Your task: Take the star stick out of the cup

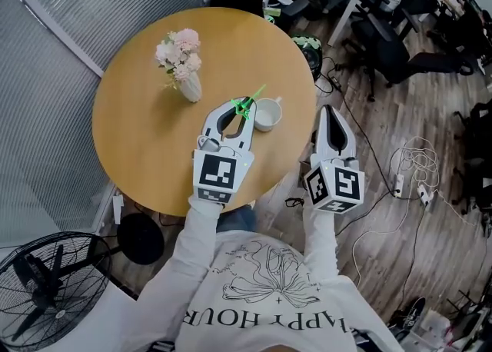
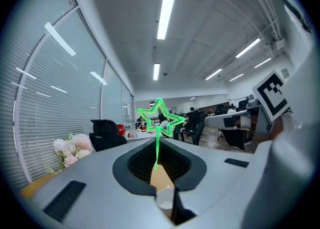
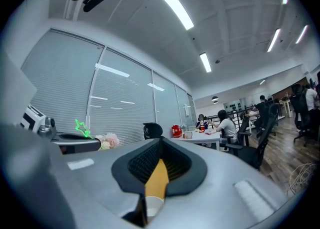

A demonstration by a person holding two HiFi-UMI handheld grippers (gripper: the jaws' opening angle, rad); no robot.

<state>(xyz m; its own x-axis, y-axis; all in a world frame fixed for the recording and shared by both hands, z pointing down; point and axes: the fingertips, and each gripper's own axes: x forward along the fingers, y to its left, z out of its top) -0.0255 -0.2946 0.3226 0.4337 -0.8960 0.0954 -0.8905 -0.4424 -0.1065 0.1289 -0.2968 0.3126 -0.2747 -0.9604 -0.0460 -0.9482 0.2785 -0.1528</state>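
Left gripper (image 1: pixel 244 107): jaws clamped on the thin green star-topped plastic stick (image 2: pixel 159 117), centre frame, just left of the white cup (image 1: pixel 267 114) on the round wooden table (image 1: pixel 146 127). Right gripper (image 1: pixel 327 112): jaws together, empty.

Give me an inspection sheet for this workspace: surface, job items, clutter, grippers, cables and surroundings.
Surface: round wooden table.
Job's things: green star stick with its star end above the jaws, apparently clear of the white cup.
Clutter: vase of pink flowers.
Grippers: left gripper jaws shut on the star stick; right gripper jaws together, empty, beyond the table edge.
Cables: loose cables and a power strip on the floor.
Surroundings: standing fan, office chairs.
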